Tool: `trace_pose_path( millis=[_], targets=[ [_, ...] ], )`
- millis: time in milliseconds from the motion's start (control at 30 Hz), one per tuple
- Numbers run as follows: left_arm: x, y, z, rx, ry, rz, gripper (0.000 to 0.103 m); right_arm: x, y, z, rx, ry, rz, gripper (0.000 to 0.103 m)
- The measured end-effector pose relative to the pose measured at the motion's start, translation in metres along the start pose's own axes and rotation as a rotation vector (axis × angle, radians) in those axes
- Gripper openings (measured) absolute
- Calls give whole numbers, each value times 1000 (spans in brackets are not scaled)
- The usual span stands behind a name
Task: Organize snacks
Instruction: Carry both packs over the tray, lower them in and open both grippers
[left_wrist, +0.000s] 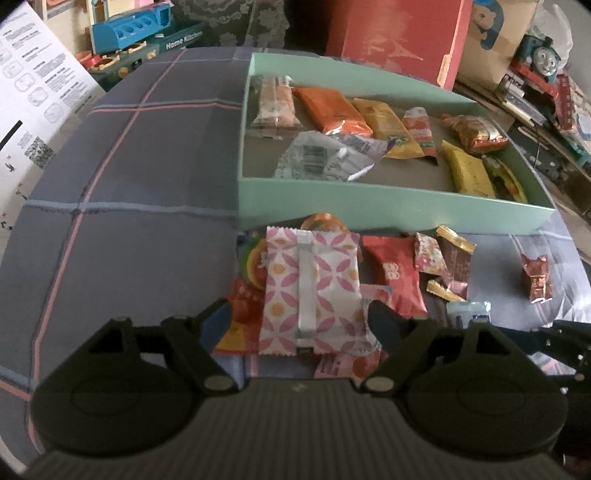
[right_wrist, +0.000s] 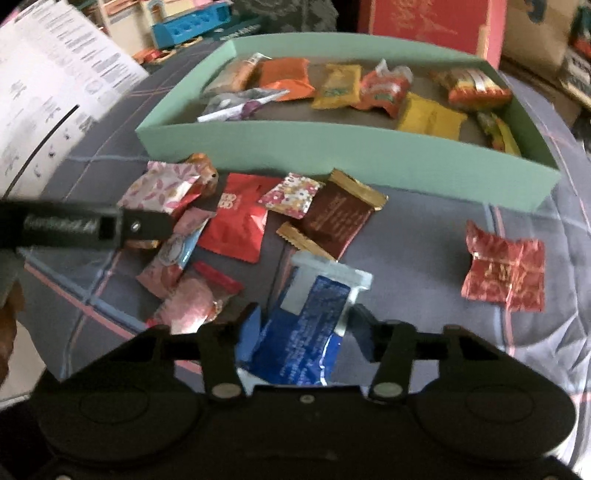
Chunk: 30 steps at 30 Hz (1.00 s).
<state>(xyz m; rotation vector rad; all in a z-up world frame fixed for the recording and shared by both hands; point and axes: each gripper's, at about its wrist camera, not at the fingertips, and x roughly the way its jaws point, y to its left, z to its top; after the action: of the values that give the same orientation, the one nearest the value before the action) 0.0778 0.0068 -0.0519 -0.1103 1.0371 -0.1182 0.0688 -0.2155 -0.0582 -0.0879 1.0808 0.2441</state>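
My left gripper hangs over the snack pile at the lower middle of its frame, fingers spread either side of the pink packet. The tips flank it without pressing, so I judge it straddled, not gripped. The packet lies seam up on top of other wrappers, which is why I come at it steeply from above.

My right gripper has the blue packet between its fingers at the lower middle of its view. The left finger seems to touch the wrapper and the right one shows a gap, but the frame is blurred, so I cannot tell whether it is clamped.

The green box sits in the upper right of the left view, on the plaid cloth, with several snacks already lined up along its far wall. The loose ones lie just in front of its near wall: the red pouch, the brown bar, and the red foil packet off alone at the right. Much of the sorting looks undone.
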Motion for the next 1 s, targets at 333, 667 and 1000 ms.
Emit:
trace_pose_path(
  millis=[333,667,1000],
  targets=[
    [-5,-10,-2,53,-5,14,55,-11,-20,0,85,-21,71,37],
    [-36,-9,-4,34,-48,-25,55,-35,-46,0,213,-82,157,37],
    [-53,-50,54,106,-158,-73,56,-61,-78,55,265,-224,189,37]
  ],
)
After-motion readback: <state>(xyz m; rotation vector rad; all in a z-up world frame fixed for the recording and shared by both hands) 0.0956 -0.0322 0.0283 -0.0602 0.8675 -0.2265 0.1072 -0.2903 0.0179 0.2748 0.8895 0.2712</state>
